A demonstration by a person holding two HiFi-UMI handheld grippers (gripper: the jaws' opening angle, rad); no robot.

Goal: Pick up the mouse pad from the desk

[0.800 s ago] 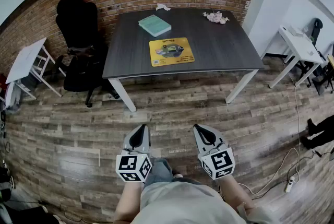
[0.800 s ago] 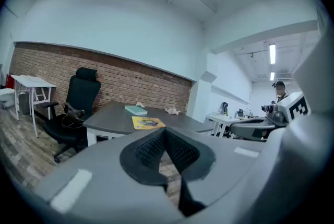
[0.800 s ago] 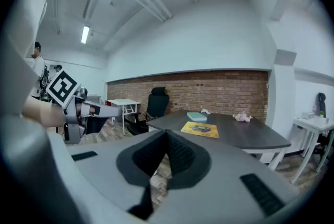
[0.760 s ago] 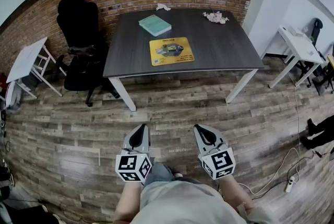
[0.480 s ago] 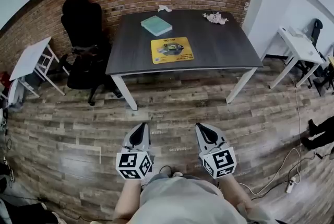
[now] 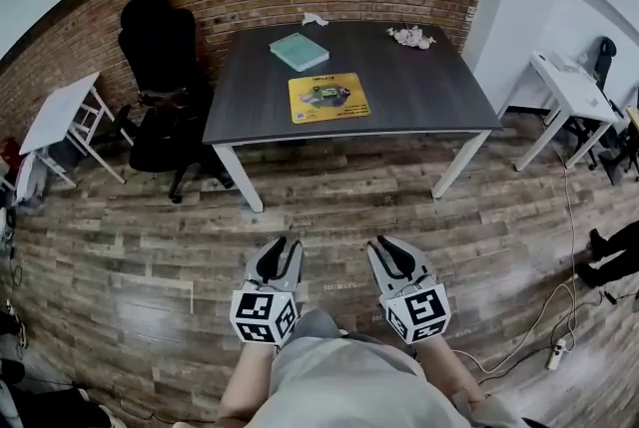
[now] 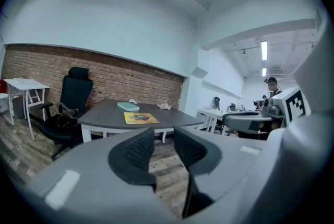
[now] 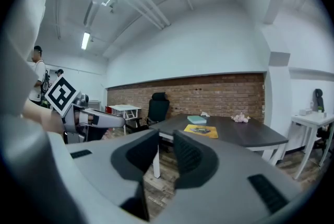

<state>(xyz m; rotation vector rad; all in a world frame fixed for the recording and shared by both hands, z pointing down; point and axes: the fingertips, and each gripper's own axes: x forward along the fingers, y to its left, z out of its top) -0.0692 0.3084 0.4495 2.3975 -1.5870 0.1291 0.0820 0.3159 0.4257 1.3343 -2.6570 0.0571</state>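
Observation:
The yellow mouse pad [image 6: 328, 98] lies flat on the dark desk [image 6: 429, 92], near its front edge, far ahead of both grippers. It also shows small in the left gripper view, mouse pad [image 7: 140, 118], and in the right gripper view, mouse pad [image 8: 201, 131]. My left gripper [image 6: 283, 246] hangs over the wooden floor with its jaws slightly apart and nothing between them. My right gripper [image 6: 384, 248] is beside it, its jaws almost together and empty. Both point toward the desk.
A teal book [image 6: 299, 51] lies behind the pad and a crumpled white thing [image 6: 411, 35] sits at the desk's back right. A black office chair [image 6: 160, 87] and a small white table [image 6: 58, 115] stand left. A white desk [image 6: 574, 87] and floor cables [image 6: 554, 346] are right.
The left gripper's jaws have parted a little and it has shifted slightly right. The right gripper and the desk look the same.

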